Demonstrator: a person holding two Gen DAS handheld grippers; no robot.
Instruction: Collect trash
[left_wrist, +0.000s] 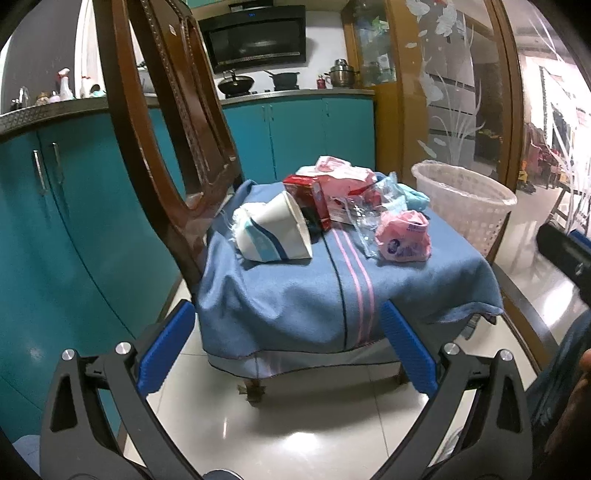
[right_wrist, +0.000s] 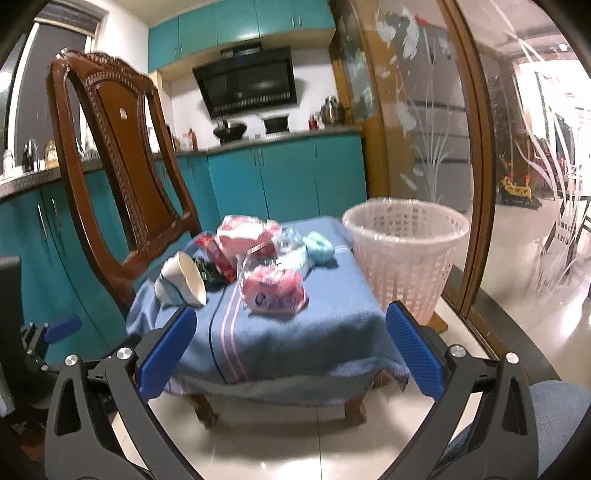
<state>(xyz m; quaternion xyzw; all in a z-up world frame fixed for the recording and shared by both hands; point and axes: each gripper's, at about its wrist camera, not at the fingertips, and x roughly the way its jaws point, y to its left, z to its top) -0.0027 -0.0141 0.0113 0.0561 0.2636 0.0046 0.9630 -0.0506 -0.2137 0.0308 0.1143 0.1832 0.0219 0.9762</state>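
Note:
Trash lies on a chair seat covered by a blue cloth: a tipped white paper cup, a red box, a pink wrapper, clear plastic, a pink pack and a teal bundle. A white lined basket stands to the right of the chair. My left gripper and my right gripper are both open and empty, short of the chair's front edge.
The carved wooden chair back rises at the left. Teal kitchen cabinets stand behind. A glass partition with a wooden frame runs along the right. The floor is glossy tile. The person's knee is at lower right.

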